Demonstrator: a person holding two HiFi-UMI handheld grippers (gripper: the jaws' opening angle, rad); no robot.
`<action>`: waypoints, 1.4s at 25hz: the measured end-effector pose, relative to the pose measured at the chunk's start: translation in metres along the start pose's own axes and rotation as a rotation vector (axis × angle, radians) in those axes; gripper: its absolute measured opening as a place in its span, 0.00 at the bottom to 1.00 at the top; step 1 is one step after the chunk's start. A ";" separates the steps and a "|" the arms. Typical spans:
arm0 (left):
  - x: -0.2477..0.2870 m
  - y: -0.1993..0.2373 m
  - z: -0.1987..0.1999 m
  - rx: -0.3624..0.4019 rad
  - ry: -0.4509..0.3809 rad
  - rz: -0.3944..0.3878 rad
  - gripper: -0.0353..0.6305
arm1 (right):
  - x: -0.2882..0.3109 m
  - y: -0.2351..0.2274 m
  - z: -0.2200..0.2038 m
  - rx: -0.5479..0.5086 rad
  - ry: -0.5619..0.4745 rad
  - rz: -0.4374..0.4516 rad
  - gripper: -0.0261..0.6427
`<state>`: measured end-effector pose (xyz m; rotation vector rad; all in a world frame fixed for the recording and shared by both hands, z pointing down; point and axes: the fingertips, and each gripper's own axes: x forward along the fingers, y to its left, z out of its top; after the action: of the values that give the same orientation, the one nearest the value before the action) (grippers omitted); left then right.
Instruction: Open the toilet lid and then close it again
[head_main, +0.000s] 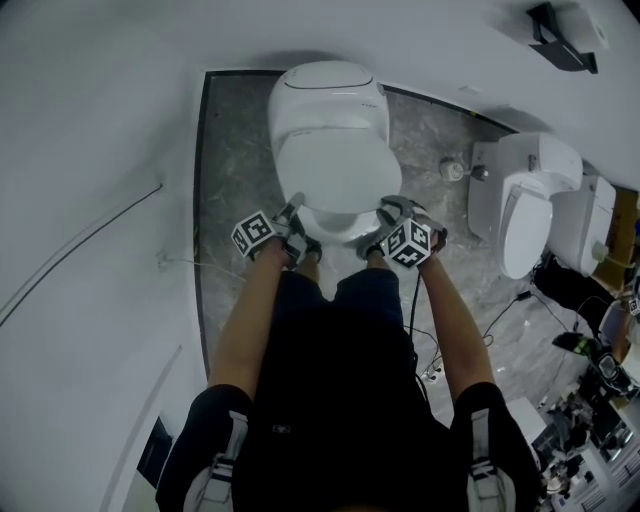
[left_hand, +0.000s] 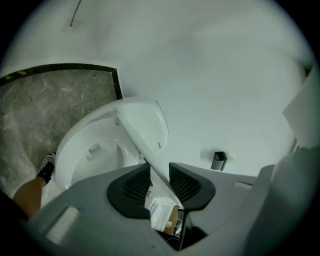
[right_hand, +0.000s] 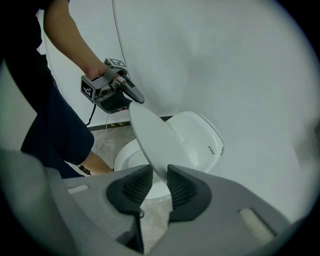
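The right gripper (right_hand: 159, 180) points steeply down. Its jaws are partway closed, with both pads meeting the front rim of the lid (right_hand: 150, 135), so it appears to have hold of it. The left gripper (left_hand: 159, 175) has its jaws partway apart around the same rim. The lid's thin edge (left_hand: 137, 145) runs between the pads, seemingly against one and with a sliver of space at the other, so this looks like a loose bracket rather than a firm grip.

From both grippers the lid stretches away and upward, half raised. Its long axis leads from the jaws to the hinge at the toilet's rear unit (head_main: 325, 95). The two grippers sit at opposite front corners and neither is clearly nearer. Just below and beyond the jaws lies the open bowl (left_hand: 90, 150).

Whichever way the lid goes next, it will have to swing about that far hinge, so I'd judge the grippers must follow an arc rather than a straight line.

Close behind the grippers are the person's legs and a shoe (left_hand: 46, 167). Well off to the right gripper's side stand a second toilet (head_main: 525, 200) and loose cables (head_main: 500, 320) on the floor (head_main: 240, 150). Nothing stands in the lid's path.
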<state>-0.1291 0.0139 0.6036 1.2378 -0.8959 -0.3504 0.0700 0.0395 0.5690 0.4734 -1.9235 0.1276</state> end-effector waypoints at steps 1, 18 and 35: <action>0.000 0.002 -0.002 0.006 0.008 0.008 0.24 | 0.001 0.002 -0.001 0.003 0.004 0.002 0.18; -0.009 0.033 -0.024 -0.027 0.032 0.015 0.20 | -0.009 0.002 -0.045 1.473 -0.401 0.382 0.26; -0.012 0.079 -0.054 0.028 0.098 0.125 0.20 | 0.057 0.013 -0.117 1.817 -0.329 0.424 0.18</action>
<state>-0.1139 0.0838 0.6685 1.2083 -0.8914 -0.1768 0.1475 0.0716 0.6689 1.2333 -1.6710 2.2515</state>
